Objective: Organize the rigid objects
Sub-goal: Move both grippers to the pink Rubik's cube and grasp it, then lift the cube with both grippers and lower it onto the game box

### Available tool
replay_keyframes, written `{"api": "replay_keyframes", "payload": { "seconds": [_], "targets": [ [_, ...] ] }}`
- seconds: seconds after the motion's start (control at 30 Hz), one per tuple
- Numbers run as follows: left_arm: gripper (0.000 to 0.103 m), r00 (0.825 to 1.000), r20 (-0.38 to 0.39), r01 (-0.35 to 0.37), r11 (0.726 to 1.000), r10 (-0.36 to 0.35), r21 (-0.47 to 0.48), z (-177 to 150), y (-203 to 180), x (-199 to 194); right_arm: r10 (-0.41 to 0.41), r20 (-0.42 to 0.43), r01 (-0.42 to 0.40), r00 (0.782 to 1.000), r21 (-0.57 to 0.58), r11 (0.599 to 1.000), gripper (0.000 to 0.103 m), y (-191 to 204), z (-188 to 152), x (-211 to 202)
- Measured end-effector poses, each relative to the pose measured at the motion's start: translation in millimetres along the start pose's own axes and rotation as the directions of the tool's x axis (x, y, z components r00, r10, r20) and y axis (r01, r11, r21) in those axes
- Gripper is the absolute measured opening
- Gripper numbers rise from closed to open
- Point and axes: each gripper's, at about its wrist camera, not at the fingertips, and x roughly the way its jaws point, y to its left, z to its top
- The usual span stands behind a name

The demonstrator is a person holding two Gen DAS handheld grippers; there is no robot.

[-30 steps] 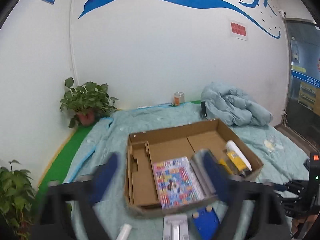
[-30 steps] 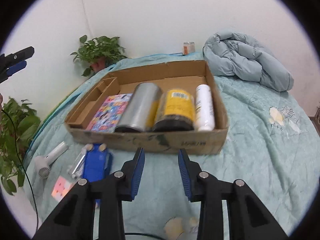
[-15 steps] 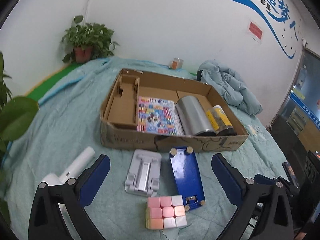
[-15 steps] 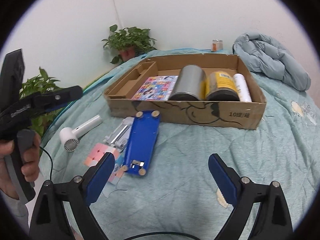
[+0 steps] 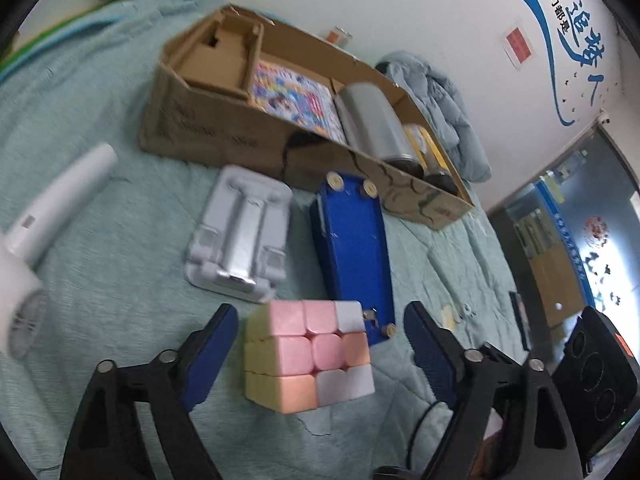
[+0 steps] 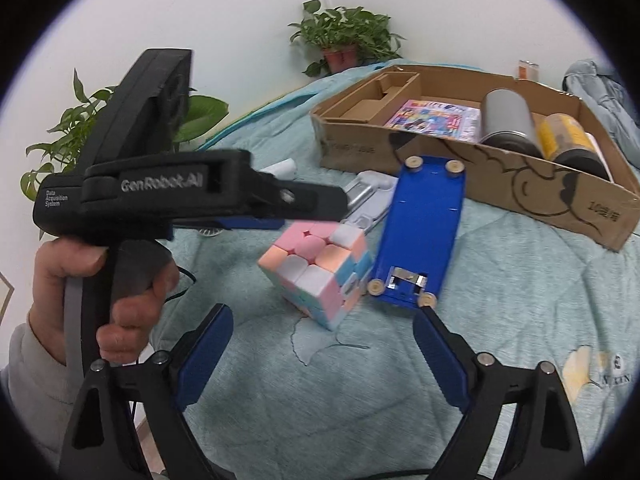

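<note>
A: Where was the left gripper (image 5: 320, 344)?

B: It pointed down at the pastel cube (image 5: 308, 354), which lay on the teal bedspread (image 5: 100, 300). Its jaws stood open on either side of the cube, touching neither face; they had just been closing in from wider.

A: And the right gripper (image 6: 322, 332)?

B: Its jaws were open with nothing between them, likewise just narrowed. The cube (image 6: 316, 270) lay near 12 o'clock of its fingertips, and the blue tray (image 6: 420, 236) at about 1 o'clock, underside up, one end touching the cube.

A: Other items?

B: From the left wrist view, the grey phone stand (image 5: 240, 236) lay at 11 o'clock of the cube and the white hair dryer (image 5: 44, 224) at 9 o'clock. The cardboard box (image 5: 224, 136) at 12 o'clock held a colourful book (image 5: 296, 100), a silver canister (image 5: 372, 124) and a yellow-labelled can (image 5: 428, 152). A hand (image 6: 100, 292) held the left gripper's handle.
</note>
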Motion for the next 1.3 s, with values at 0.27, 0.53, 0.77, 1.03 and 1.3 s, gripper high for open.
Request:
{"api": "replay_keyframes", "payload": {
  "seconds": [0.27, 0.53, 0.77, 1.03, 1.3],
  "targets": [
    [0.065, 0.999, -0.038, -0.017, 0.999, 0.018, 0.038, 1, -4, 22, 0.018, -0.061, -0.018, 0.998, -0.007, 1.000, 0.056, 4, 7, 31],
    [0.064, 0.997, -0.068, -0.034, 0.999, 0.035, 0.021, -4, 3, 24, 0.018, -0.087, -0.016, 0.996, 0.019, 1.000, 0.054, 1, 6, 43],
    [0.064, 0.997, -0.056, -0.060, 0.998, 0.060, -0.005, -7, 3, 21, -0.001, -0.086, 0.001, 0.996, -0.006, 1.000, 0.054, 3, 7, 47],
    [0.063, 0.997, -0.009, -0.077, 0.997, 0.077, -0.015, -11, -1, 8, -0.017, -0.053, 0.015, 0.998, -0.045, 0.999, 0.053, 10, 6, 41],
    [0.063, 0.994, 0.082, -0.078, 0.997, 0.078, -0.007, 6, -15, -22, -0.024, 0.021, 0.026, 0.999, -0.115, 0.993, 0.053, 19, 21, 24]
  ]
}}
